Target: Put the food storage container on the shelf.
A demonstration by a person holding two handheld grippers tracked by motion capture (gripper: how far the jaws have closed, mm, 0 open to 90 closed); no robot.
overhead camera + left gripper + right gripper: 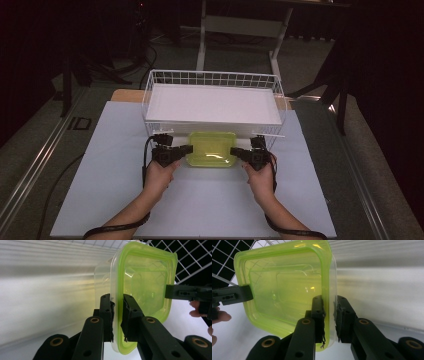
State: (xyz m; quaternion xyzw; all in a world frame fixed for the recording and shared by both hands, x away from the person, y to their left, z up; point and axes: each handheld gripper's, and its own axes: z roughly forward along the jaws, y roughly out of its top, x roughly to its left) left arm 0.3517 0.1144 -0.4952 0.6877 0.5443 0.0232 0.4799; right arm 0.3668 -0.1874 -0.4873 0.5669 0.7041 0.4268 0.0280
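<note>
A clear plastic container with a translucent yellow-green lid sits between my two grippers, just in front of the wire basket. My left gripper holds its left edge, and in the left gripper view the jaws are shut on the rim of the container. On the opposite edge is my right gripper; in the right gripper view its jaws clamp the rim of the container. Each gripper view shows the other gripper's jaw on the far edge. I cannot tell whether the container rests on the table or hangs just above it.
A white wire basket stands right behind the container, with a flat white panel lying across it. A white mat covers the table. Beyond the table are a desk frame and dark floor.
</note>
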